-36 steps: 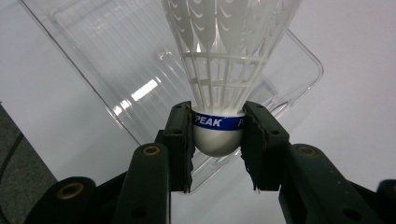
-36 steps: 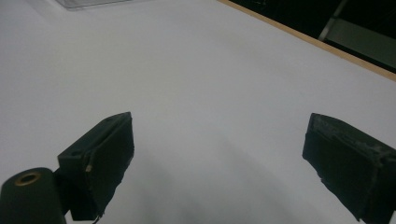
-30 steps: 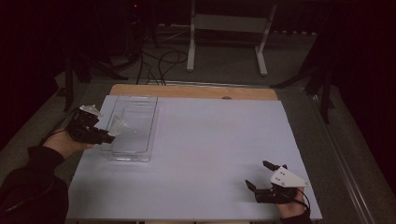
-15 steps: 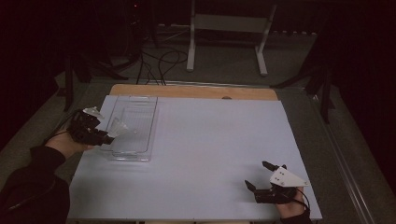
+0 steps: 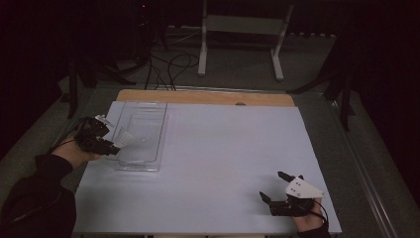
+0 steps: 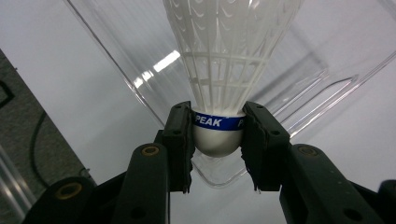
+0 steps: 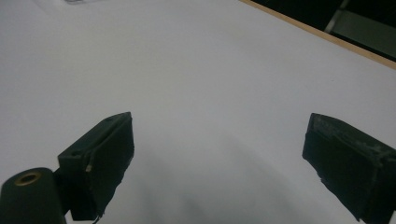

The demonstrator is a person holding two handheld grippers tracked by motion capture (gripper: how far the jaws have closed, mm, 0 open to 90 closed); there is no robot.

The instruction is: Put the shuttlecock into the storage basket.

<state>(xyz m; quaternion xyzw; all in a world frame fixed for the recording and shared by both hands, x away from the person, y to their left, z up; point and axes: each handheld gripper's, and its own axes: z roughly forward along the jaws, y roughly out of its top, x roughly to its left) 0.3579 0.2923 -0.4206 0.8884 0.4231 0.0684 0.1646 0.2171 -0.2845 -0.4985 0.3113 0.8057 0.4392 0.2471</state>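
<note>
- Here, my left claw (image 6: 218,135) is clamped on the white cork base of a shuttlecock (image 6: 229,70), the pads pressing either side of the blue band so the feather skirt points away from me and stays uncrushed.
- In the high view the left claw (image 5: 110,147) sits at the left rim of the clear plastic tray (image 5: 141,136), with the shuttlecock (image 5: 124,139) reaching in over the tray's near-left part; I judge I hold it by the cork so I can set it down inside the tray or lift it out cleanly.
- The tray stands lengthwise on the white sheet that covers the desk (image 5: 213,158), toward the far-left corner, within easy reach of my left hand.
- My right claw (image 5: 275,187) rests at the near-right of the desk, well apart from the tray; its jaws stand wide with nothing but bare sheet between them, as the right claw (image 7: 219,163) shows in its own view. I judge it is parked to stay out of the way.
- Compared with 1 second ago, my left claw has edged slightly toward me along the tray's left side, the grip unchanged; my right claw and the tray lie where they did.
</note>
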